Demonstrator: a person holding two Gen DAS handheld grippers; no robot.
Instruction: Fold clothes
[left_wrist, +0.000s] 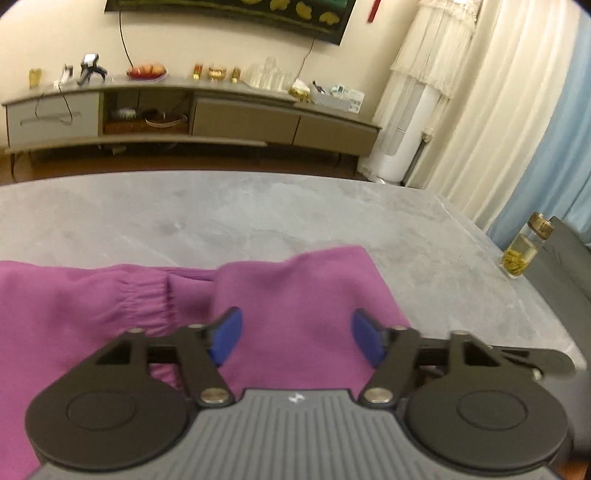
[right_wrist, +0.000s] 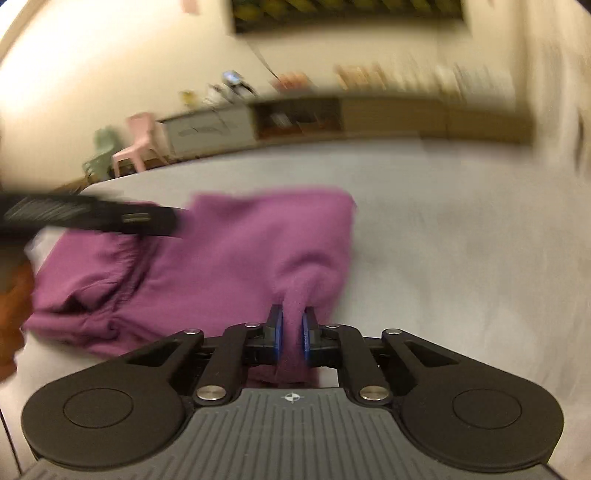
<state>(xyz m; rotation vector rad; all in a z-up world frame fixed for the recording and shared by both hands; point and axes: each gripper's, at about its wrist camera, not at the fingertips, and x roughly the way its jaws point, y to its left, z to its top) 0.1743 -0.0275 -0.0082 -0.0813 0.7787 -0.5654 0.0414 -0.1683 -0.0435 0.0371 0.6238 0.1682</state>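
Note:
A purple garment (left_wrist: 288, 291) lies partly folded on the grey table (left_wrist: 221, 206), with an elastic cuff (left_wrist: 147, 295) showing at its left. My left gripper (left_wrist: 295, 334) hovers over the fabric with its blue pads (left_wrist: 229, 332) wide apart and nothing pinched between them. In the right wrist view the same purple garment (right_wrist: 236, 251) spreads across the table (right_wrist: 461, 240). My right gripper (right_wrist: 292, 332) is shut on a raised fold at the garment's near edge. The left gripper's dark body (right_wrist: 110, 218) reaches in from the left over the cloth.
A glass jar (left_wrist: 524, 251) with a gold lid stands at the table's right edge beside a dark seat (left_wrist: 561, 266). Beyond the table are a long low cabinet (left_wrist: 184, 114), white curtains (left_wrist: 498, 110), and small pink and green chairs (right_wrist: 136, 144).

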